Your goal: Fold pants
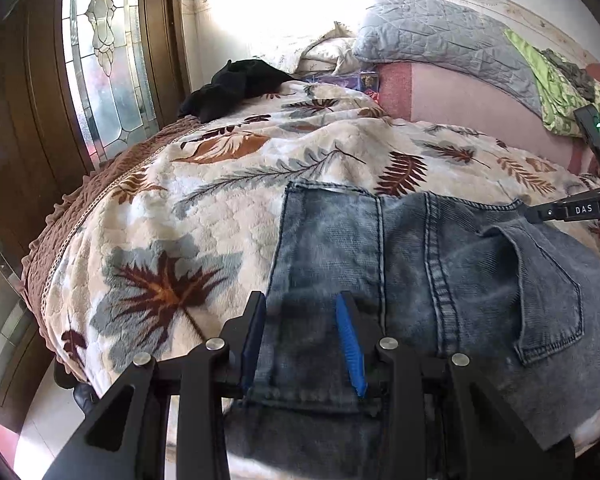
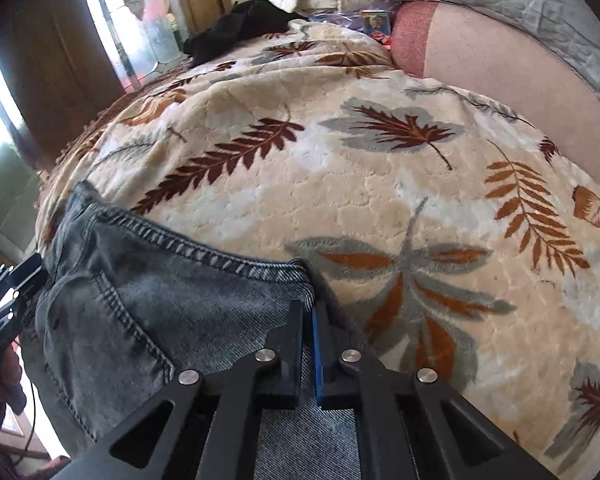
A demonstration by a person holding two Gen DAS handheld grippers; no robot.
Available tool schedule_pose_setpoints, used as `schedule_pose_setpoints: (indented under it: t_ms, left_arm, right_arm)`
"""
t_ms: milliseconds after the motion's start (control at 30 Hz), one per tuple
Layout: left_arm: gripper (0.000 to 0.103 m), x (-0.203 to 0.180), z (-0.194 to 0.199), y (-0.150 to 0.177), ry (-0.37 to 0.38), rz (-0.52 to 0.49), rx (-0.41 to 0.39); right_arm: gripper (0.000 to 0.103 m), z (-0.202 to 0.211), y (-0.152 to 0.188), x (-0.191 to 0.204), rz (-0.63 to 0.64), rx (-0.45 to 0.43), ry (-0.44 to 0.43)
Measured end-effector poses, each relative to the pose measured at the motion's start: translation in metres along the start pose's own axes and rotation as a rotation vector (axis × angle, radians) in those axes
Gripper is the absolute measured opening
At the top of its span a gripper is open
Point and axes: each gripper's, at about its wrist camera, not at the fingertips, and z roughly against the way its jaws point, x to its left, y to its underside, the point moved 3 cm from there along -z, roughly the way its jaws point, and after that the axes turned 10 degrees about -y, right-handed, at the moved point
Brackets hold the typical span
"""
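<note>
The jeans [image 1: 420,272] are spread at the lower right of the left wrist view, on the leaf-patterned blanket [image 1: 204,184]. The left gripper [image 1: 300,344] is held apart over their left edge. The right gripper [image 2: 307,344] is closed at the waistband corner; open blanket is seen beyond.

Left wrist view: white letters "DAS" read on the black body of the right tool [image 1: 576,211], at the right edge of the frame, printed on a small label strip. Beside the letters, a small round mark, not legible. Above it, a black device [image 1: 596,136] carries a green lit dot; a white stroke at its lower end is cut off by the frame edge, unreadable.

Far end of the bed: a printed box [image 1: 369,80] with coloured artwork; any lettering is too small to read.

Right wrist view: same box [image 2: 374,20], print blurred. No other text legible.
</note>
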Motion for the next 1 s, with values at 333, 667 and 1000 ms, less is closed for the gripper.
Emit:
schedule_pose_setpoints:
  t_ms: [333, 667, 1000]
  left_arm:
    - [0.037, -0.007, -0.001, -0.013, -0.059, -0.022, 0.033]
    - [0.050, -0.066, 0.045, -0.011, 0.069, -0.172, 0.018]
    - [0.056, -0.070, 0.041, -0.006, -0.018, -0.195, 0.113]
  right_arm:
    - [0.004, 0.007, -0.012, -0.033, -0.207, -0.086, -0.070]
    - [0.004, 0.096, 0.063, -0.035, -0.295, -0.087, -0.032]
    - [0.004, 0.069, 0.097, -0.046, -0.411, -0.097, 0.068]
